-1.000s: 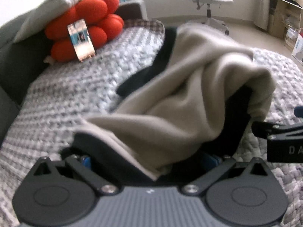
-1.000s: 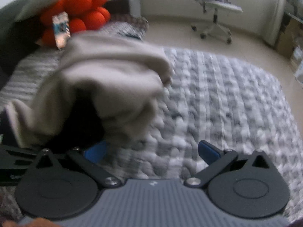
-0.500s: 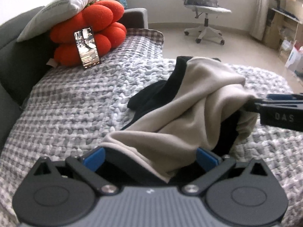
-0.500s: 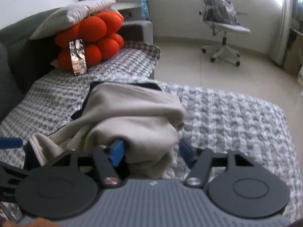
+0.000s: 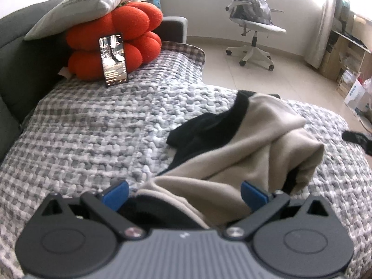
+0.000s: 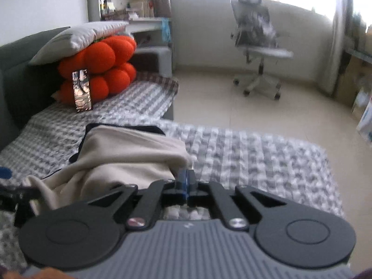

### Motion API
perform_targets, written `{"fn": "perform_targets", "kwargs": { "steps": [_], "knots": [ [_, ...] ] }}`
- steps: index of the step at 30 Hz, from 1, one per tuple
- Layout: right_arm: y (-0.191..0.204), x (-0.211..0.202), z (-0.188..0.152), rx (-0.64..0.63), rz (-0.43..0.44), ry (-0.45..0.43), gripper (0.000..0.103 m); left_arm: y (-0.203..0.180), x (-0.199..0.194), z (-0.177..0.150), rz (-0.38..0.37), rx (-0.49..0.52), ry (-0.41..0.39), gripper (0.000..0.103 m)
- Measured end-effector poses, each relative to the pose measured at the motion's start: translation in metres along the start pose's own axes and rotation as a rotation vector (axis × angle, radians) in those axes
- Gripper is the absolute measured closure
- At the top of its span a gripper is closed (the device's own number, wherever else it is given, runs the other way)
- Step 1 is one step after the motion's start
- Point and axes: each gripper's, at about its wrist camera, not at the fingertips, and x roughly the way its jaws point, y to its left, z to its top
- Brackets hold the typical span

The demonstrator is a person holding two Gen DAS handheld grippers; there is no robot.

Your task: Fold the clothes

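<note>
Garment (image 5: 251,144) bunched mid-frame on the bed (image 5: 97,125); my right gripper (image 6: 186,181) is pinched shut, probably on its beige edge for lifting, while the left gripper (image 5: 184,191) gapes around the near hem, pads clear.

One crumpled beige-and-black garment (image 5: 260,144) lies on the grey-and-white checked knitted blanket (image 5: 97,125). At the blanket's far end sit one lumpy orange plush cushion (image 5: 123,39), one grey-white pillow (image 5: 86,0) atop it, and one black phone (image 5: 113,58) leaning against it. Beyond the blanket stands one white swivel chair (image 5: 253,23).
</note>
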Motion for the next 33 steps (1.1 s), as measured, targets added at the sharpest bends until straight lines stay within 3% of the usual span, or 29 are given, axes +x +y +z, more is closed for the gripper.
{"fn": "perform_targets", "kwargs": {
  "steps": [2,3,5,6,7,16,19,22,23,25,27,30,33],
  "knots": [
    [-0.009,0.001,0.002,0.027,0.020,0.035,0.087,0.005,0.007,0.004,-0.023,-0.012,0.014,0.002],
    [-0.010,0.001,0.002,0.027,0.004,0.047,0.086,0.007,0.011,0.005,-0.036,-0.015,0.023,0.004],
    [-0.009,0.002,0.000,0.028,0.004,0.064,0.069,0.011,0.018,0.009,-0.061,-0.023,0.041,0.005],
    [-0.008,0.002,-0.001,0.033,0.010,0.073,0.044,0.012,0.021,0.010,-0.068,-0.021,0.050,0.006],
    [-0.008,0.002,-0.002,0.044,0.024,0.070,0.033,0.014,0.023,0.011,-0.063,-0.013,0.057,0.006],
    [0.010,-0.003,-0.010,0.015,0.113,0.094,0.032,0.052,0.014,0.005,-0.014,-0.007,0.093,0.012],
    [0.020,-0.003,-0.013,0.017,0.161,0.108,0.032,0.063,0.010,0.001,-0.073,-0.051,0.114,0.018],
    [0.037,-0.002,-0.017,0.010,0.226,0.128,0.032,0.063,0.013,0.000,-0.165,-0.086,0.144,0.036],
    [0.043,-0.002,-0.019,0.005,0.247,0.136,0.032,0.061,0.015,0.001,-0.184,-0.094,0.153,0.049],
    [0.054,-0.003,-0.022,-0.009,0.286,0.149,0.032,0.054,0.018,0.001,-0.207,-0.104,0.163,0.061],
    [0.067,-0.005,-0.026,-0.034,0.319,0.158,0.032,0.047,0.017,0.002,-0.224,-0.104,0.149,0.083],
    [0.082,-0.008,-0.033,-0.070,0.352,0.169,0.032,0.037,0.011,0.003,-0.282,-0.123,0.128,0.093],
    [0.095,-0.010,-0.039,-0.098,0.384,0.177,0.032,0.028,0.001,0.008,-0.349,-0.143,0.093,0.095]
  ]
}}
